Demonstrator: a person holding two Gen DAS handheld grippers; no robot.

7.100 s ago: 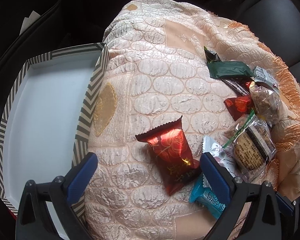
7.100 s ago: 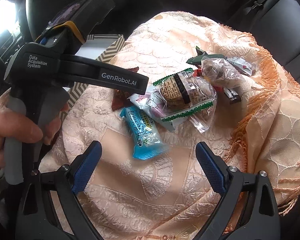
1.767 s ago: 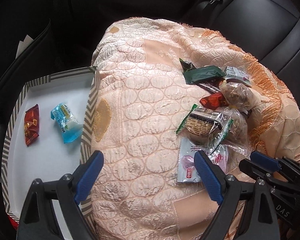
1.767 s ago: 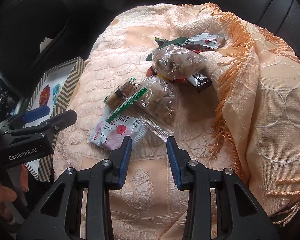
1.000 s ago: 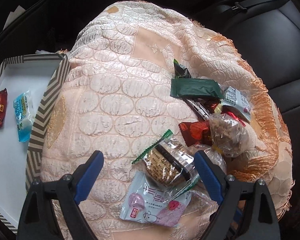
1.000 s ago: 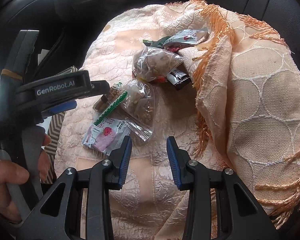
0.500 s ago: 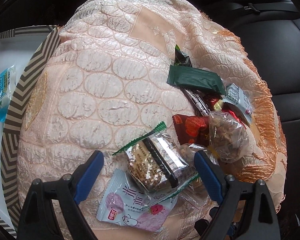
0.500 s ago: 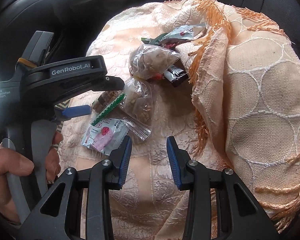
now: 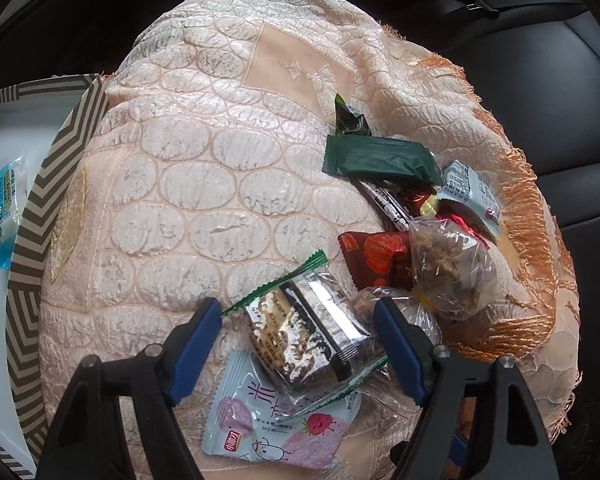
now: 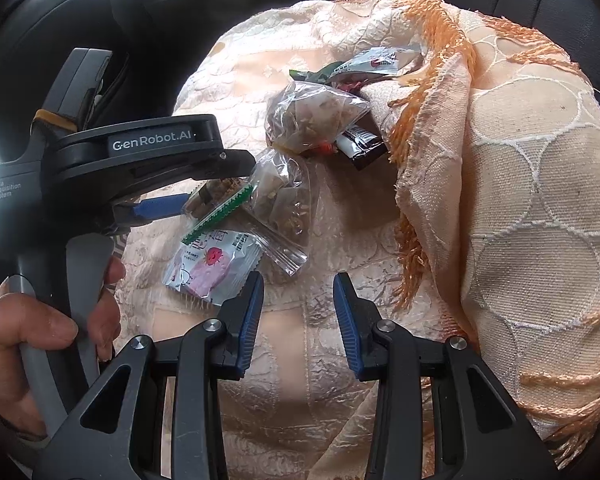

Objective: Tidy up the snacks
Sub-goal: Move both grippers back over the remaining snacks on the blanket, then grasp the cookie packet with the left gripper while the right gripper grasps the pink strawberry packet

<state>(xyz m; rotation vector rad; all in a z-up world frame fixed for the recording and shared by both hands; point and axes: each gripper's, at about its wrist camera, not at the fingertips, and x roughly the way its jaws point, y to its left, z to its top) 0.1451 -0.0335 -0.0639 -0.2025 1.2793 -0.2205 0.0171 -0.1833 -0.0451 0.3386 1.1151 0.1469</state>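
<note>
A clear, green-edged cookie packet [image 9: 308, 340] lies on the peach cloth [image 9: 220, 184] over a pink-and-white strawberry packet [image 9: 276, 436]. My left gripper [image 9: 300, 344] is open, its blue fingers either side of the cookie packet, not touching it. The cookie packet [image 10: 216, 204] and the pink packet [image 10: 212, 268] also show in the right wrist view. My right gripper [image 10: 298, 316] is partly open and empty, just below and right of the pink packet. The striped white box [image 9: 32, 216] at left holds a blue packet [image 9: 4, 204].
More snacks are piled at right: a green packet [image 9: 380, 160], a red rose packet [image 9: 376, 260], two clear nut bags [image 9: 448, 268], a black bar [image 10: 360, 144]. A fringed fold of cloth [image 10: 500, 160] rises at right. Black car seats surround it all.
My left gripper has moved down onto the cookie packet and its fingers have narrowed around it. The right gripper has stayed still. Earlier, the red and blue packets went into the box.
</note>
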